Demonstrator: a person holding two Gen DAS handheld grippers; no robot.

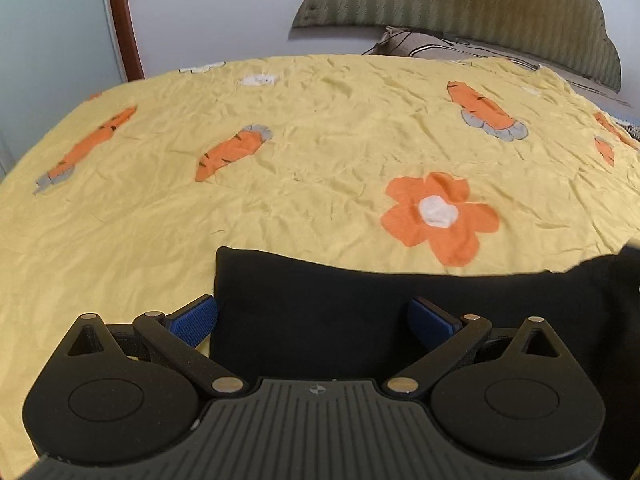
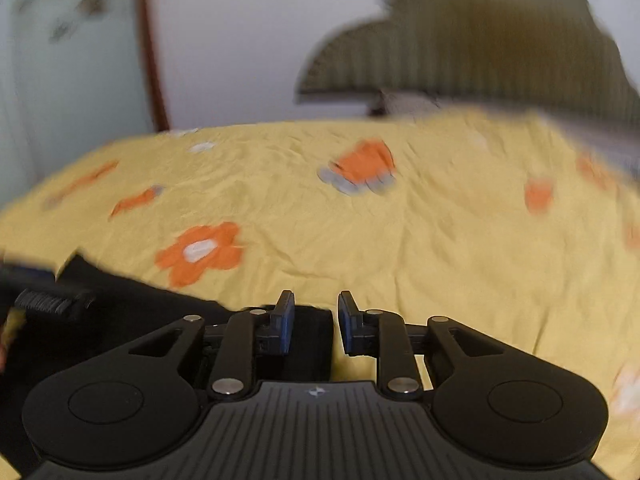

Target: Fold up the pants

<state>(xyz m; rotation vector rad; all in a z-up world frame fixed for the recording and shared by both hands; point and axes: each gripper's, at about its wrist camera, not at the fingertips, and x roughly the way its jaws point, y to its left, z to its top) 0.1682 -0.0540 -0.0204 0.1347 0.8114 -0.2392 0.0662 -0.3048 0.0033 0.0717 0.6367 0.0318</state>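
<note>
Clearly soft and limp, the black pants [image 1: 320,304] want corner grips; left gripper [image 1: 314,316] gapes wide over the cloth, right gripper [image 2: 316,324] stands narrowly parted at their three-o'clock edge, pinching nothing.

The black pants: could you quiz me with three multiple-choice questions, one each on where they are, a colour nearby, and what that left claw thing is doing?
1. Where do the black pants lie?
A. On the floor
B. On the yellow bedspread
C. Over a chair

2. What colour are the petals of the printed flower?
A. Blue
B. Green
C. Orange

3. How do the jaws of the left gripper stand?
A. Wide apart
B. Shut on the pants
C. Shut on a pillow

Answers: 1 B, yellow cloth surrounds the pants. 2 C, orange petals ring a white centre. 3 A, the blue pads sit far apart.
</note>
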